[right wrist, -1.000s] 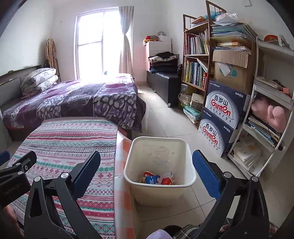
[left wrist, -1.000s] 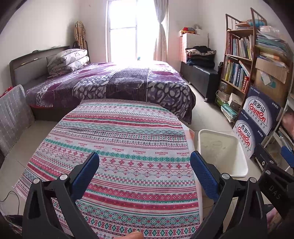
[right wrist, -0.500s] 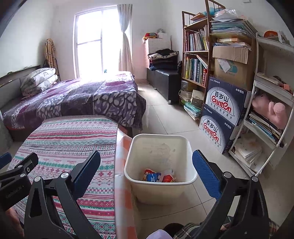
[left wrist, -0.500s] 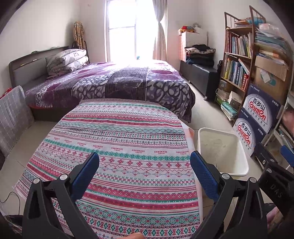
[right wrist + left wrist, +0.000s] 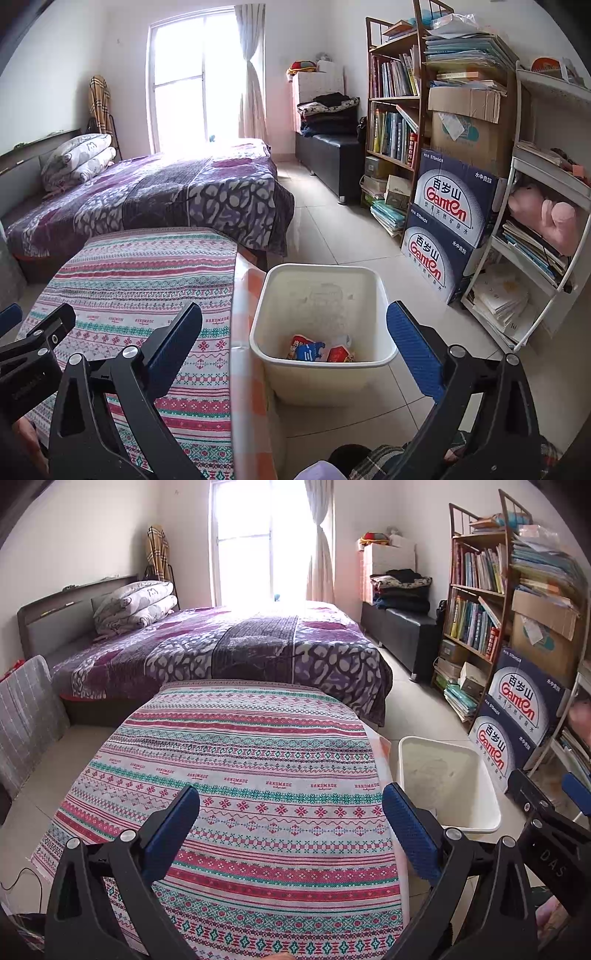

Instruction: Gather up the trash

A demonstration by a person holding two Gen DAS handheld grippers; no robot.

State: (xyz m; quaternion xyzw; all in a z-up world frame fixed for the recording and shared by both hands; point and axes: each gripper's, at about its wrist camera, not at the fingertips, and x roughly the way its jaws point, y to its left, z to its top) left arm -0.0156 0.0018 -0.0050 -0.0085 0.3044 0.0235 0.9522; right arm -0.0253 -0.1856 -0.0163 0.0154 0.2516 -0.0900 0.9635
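Note:
A white plastic bin (image 5: 323,363) stands on the floor right of the table; red and blue wrappers (image 5: 317,350) lie at its bottom. In the left wrist view the same bin (image 5: 448,786) shows at the right, its contents hidden. My right gripper (image 5: 293,332) hangs open above the bin's near rim and the table edge, nothing between its blue pads. My left gripper (image 5: 290,814) is open over the patterned tablecloth (image 5: 240,768), holding nothing. The cloth shows no trash in either view.
A purple-covered bed (image 5: 229,646) lies beyond the table. Bookshelves (image 5: 395,110) and blue water cartons (image 5: 447,221) line the right wall, with a white rack (image 5: 546,221) nearer. A grey chair back (image 5: 26,716) stands at left. Tiled floor (image 5: 351,229) runs between bed and shelves.
Both grippers have drifted slightly; the right wrist view has shifted a little so the bin sits a touch lower and nearer. Both stay open and empty.

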